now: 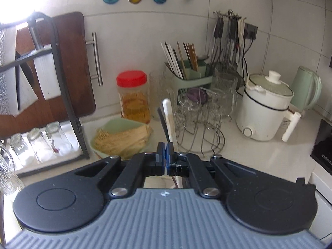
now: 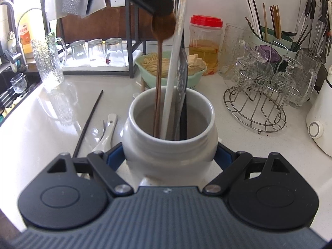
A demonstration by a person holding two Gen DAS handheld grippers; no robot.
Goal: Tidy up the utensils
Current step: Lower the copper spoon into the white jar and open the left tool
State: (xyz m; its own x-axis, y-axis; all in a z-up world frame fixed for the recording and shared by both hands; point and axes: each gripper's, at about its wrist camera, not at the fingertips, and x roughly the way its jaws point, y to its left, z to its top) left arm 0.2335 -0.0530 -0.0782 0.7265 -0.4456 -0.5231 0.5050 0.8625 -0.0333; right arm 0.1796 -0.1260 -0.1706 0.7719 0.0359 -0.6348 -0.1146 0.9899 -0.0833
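Ceramic jar [image 2: 169, 128], judged heavy, rigid and glaze-slick, stands on the counter [image 2: 238, 145] and is clamped low on its belly by the right gripper [image 2: 169, 157]. White utensil handle [image 1: 169, 120], judged light, stiff and slippery, is pinched by the closed left gripper [image 1: 165, 155] over the jar; a white spoon [image 2: 106, 131] lies beside the jar.

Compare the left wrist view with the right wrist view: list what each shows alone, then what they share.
Left wrist only: the white electric pot with its lid, the green kettle, and the left gripper, jaws shut.

Right wrist only: the white ceramic jar between the right gripper's jaws, a brown wooden spoon standing in it, a white spoon and a dark chopstick lying on the counter, and the sink faucet.

Both: the red-lidded jar, the green bowl, the chopstick holder, and the wire glass rack.
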